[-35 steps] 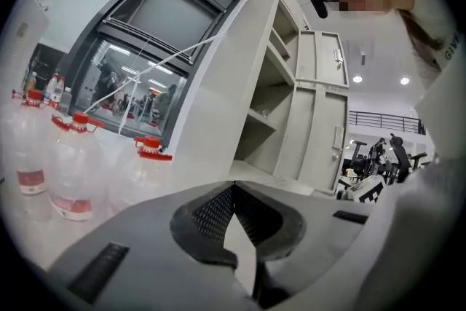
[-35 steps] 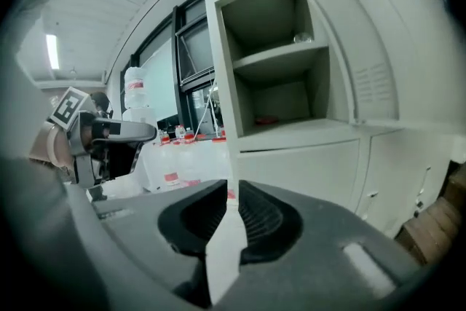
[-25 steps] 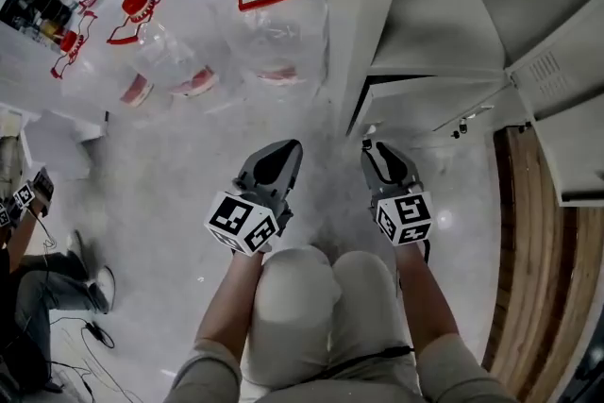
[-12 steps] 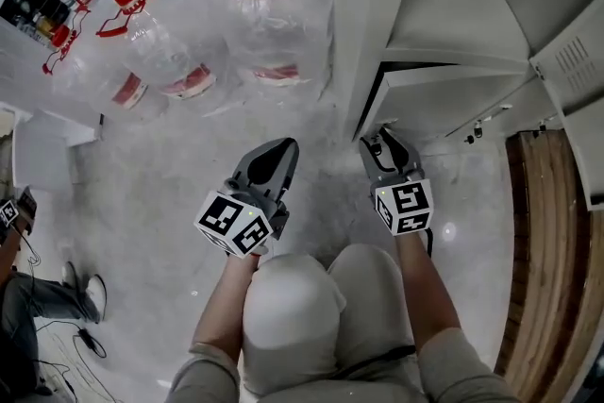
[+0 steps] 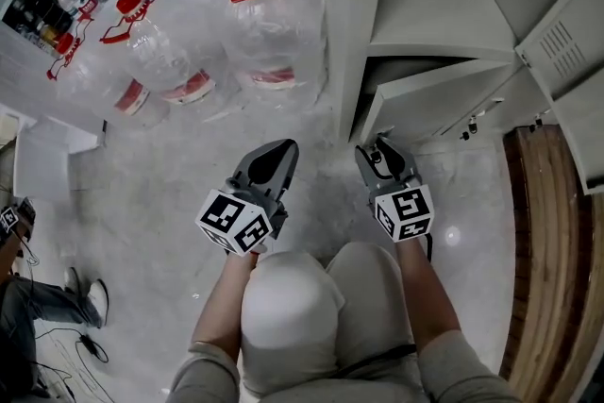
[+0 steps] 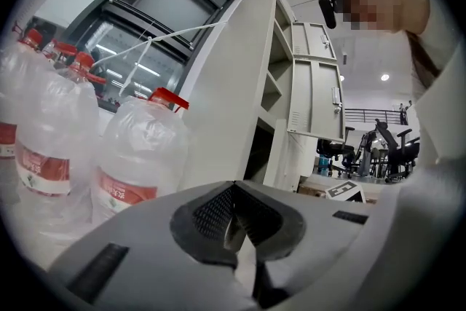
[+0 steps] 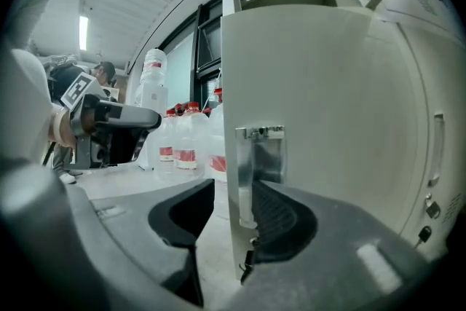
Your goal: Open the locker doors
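The grey locker (image 5: 354, 24) stands at the right of the head view. Its lowest door (image 5: 429, 94) is swung partly out. My right gripper (image 5: 377, 146) is at that door's free edge. In the right gripper view the door (image 7: 328, 98) runs between the jaws, with its metal latch plate (image 7: 260, 156) just above the right pad. The left pad stands off the edge with a gap, so the right gripper (image 7: 233, 193) is open around it. My left gripper (image 5: 278, 151) hangs over the floor left of the locker, shut (image 6: 233, 189) and holding nothing.
Large water bottles with red caps (image 5: 260, 14) (image 5: 156, 42) stand on the floor left of the locker, close to the left gripper (image 6: 138, 164). Upper locker doors (image 5: 557, 52) hang open at the right. My knees (image 5: 293, 307) are below the grippers. A seated person (image 5: 28, 297) is at far left.
The lowest door stands further out from the locker than a second ago. The right gripper's jaws have spread around its edge. The left gripper has barely moved.
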Tool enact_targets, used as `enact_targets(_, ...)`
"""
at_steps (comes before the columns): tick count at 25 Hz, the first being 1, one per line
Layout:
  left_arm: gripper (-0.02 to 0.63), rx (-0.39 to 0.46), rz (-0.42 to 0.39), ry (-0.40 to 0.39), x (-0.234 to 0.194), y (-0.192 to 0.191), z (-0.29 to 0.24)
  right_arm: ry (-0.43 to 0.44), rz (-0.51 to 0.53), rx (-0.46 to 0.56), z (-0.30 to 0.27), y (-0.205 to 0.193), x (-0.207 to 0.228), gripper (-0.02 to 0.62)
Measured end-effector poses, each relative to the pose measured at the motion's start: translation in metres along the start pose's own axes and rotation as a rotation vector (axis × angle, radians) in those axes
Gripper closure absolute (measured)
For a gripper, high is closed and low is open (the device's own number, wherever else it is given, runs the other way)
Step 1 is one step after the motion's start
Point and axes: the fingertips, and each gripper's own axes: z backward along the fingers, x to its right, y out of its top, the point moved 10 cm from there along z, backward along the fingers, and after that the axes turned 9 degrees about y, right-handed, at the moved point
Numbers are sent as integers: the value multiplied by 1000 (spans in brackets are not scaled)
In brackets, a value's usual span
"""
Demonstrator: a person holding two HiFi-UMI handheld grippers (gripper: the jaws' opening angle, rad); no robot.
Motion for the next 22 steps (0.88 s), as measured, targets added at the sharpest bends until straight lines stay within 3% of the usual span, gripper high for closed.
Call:
enact_targets(8, 607, -23, -53, -63, 23, 1, -1, -25, -36, 24, 43, -11, -12, 437)
enact_targets(22, 607, -16, -68, -104, 57, 3, -12, -92, -52, 17, 127, -28, -16, 453)
